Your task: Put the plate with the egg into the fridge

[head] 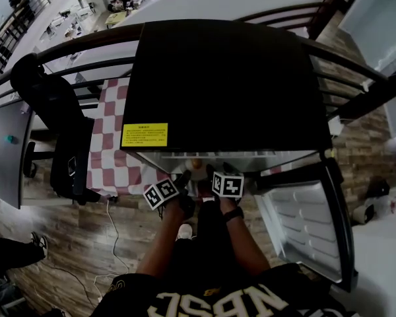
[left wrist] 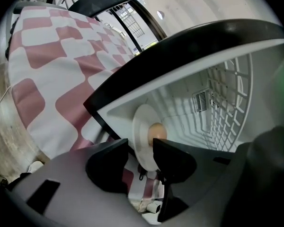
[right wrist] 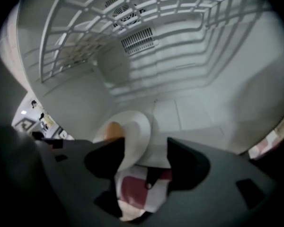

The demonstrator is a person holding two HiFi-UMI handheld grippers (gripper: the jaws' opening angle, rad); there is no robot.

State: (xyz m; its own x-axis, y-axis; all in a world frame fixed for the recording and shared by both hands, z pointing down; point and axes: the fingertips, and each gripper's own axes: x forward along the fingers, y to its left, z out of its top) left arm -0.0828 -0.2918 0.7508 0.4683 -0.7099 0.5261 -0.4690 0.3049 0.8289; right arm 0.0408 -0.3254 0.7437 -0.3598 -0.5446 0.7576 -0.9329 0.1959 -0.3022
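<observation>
You're kneeling at the open fridge (head: pixel 231 78) with both grippers reaching into its lower front edge, and its door (head: pixel 310 223) is swinging wide at your right. The white plate (left wrist: pixel 143 126) is sitting just inside the opening on the white floor of the compartment, under the wire shelf (right wrist: pixel 132 13). It's facing up with the egg (left wrist: pixel 156 131) lying near its middle. The plate is round, so it's showing no long axis. The egg is reading as a slightly oval brown shape, but which way its long axis is running you can't tell from here. Your left gripper (left wrist: pixel 139 150) is holding its jaws apart. The plate's near rim is standing in the gap between them and the pads aren't pinching it. Your right gripper (right wrist: pixel 146 150) is spreading its jaws wide as well. The plate (right wrist: pixel 135 131) is lying just beside the jaw on the picture's left, the egg (right wrist: pixel 113 129) is peeking over that jaw, and nothing is clamped. From the head view, the two grippers are sitting close together at the fridge's lip, with the left gripper (head: pixel 183 179) and the right gripper (head: pixel 211 174) flanking the plate (head: pixel 198 170). The red-and-white checked cloth (head: pixel 112 144) is covering the table to the fridge's left.
</observation>
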